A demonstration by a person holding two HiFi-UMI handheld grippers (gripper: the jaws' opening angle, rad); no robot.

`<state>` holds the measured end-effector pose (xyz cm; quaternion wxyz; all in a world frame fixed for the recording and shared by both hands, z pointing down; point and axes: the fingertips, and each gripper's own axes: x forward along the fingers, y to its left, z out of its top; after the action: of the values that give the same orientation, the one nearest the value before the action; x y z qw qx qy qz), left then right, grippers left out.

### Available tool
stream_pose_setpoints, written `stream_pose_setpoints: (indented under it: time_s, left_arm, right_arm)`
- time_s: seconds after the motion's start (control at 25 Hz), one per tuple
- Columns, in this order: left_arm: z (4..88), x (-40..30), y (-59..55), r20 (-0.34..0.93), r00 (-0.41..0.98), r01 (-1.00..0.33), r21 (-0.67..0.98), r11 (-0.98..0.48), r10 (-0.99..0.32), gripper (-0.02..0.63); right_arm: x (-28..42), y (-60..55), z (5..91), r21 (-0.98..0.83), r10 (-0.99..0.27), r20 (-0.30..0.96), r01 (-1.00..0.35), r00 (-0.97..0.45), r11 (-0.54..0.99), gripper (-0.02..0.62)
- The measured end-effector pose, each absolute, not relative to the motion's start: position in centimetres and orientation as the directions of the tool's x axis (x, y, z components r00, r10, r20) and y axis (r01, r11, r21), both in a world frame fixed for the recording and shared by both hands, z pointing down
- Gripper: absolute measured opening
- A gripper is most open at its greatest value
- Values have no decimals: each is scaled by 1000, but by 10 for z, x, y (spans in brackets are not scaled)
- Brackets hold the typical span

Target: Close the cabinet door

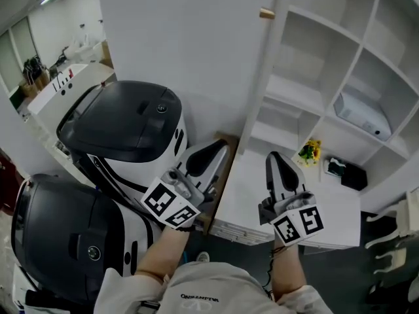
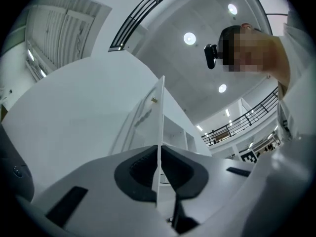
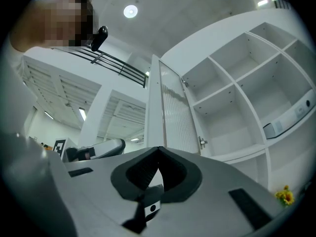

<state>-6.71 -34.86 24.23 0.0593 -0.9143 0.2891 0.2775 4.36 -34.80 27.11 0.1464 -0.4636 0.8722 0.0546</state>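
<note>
Left tool (image 2: 159, 154) is pinched on the free edge of the cabinet door (image 2: 160, 113). The thin white panel runs straight up between its pads. Right tool (image 3: 158, 149) is pressed together, tips touching, nothing between them.

Head view: both tools sit low in frame. The left one is low on the door's edge. The right one is near it, apart from the door, over the cabinet's white bottom ledge (image 1: 242, 205). Door stands open, swung well out from the cabinet (image 1: 327, 64). Its broad outer face is turned left, with a small tan knob (image 1: 266, 14) close to the gripped edge, far up it. Right gripper view shows the ribbed inner face and the hinges on the cabinet side.

Left of the door are two black-topped white machines (image 1: 124, 120), one nearer at lower left. Deeper in the open compartments: yellow flowers (image 1: 309, 151), a black item (image 1: 345, 172) just beside them, and a white box (image 1: 363, 113) one compartment up.
</note>
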Motion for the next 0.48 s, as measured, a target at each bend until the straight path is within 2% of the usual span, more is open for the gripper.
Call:
stream_pose_setpoints:
  time_s: [0.32,0.48]
  left_arm:
    - [206,-66,-368,-611,700,-459,10,-888,-369,19]
    - [189,-62,-373,-622,706,-450,-26,-892,-338,21]
  right_arm:
    - [36,-364,235,-6,-774,-374,-834,-510,552,11]
    - [40,-367,218,11,-764,-399,-835,-508,550,11]
